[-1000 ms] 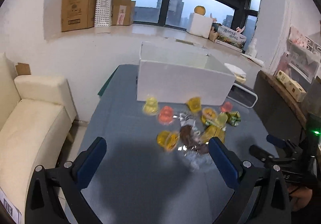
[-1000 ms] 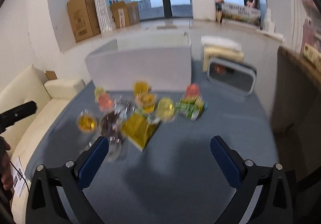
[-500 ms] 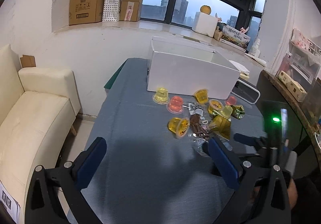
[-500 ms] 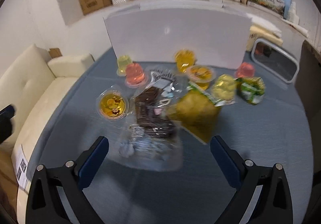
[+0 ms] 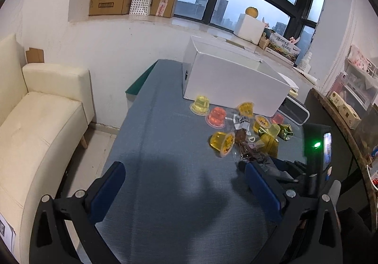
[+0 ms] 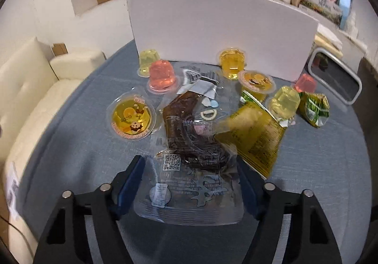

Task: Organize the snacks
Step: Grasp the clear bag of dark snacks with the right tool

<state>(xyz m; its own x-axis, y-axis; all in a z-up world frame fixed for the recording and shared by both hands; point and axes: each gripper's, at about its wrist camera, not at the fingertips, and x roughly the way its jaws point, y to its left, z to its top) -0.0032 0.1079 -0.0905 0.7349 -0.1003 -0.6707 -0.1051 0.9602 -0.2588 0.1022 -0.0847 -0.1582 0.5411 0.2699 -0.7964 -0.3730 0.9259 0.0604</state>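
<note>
Two claws: right claw [image 6: 190, 177] closing around clear packet [image 6: 189, 169]; left claw [image 5: 186, 184] wide; yellow pouch [image 6: 254, 135] alongside

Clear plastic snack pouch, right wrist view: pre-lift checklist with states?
1. Clear plastic snack pouch with dark brown contents lies between the fingers of the right hand-held gripper: ok.
2. Jaws are closing; pads firmly pressing the pouch: cannot tell.
3. Yellow foil packet clear of the pouch: not ok, it overlaps the pouch's right edge.
4. Orange jelly cup lying on its side clear of the fingers: ok.
5. White rectangular box stands behind the snacks, open top: ok, seen from the left wrist.
6. Left hand-held gripper open and empty over bare blue-grey tablecloth: ok.
</note>
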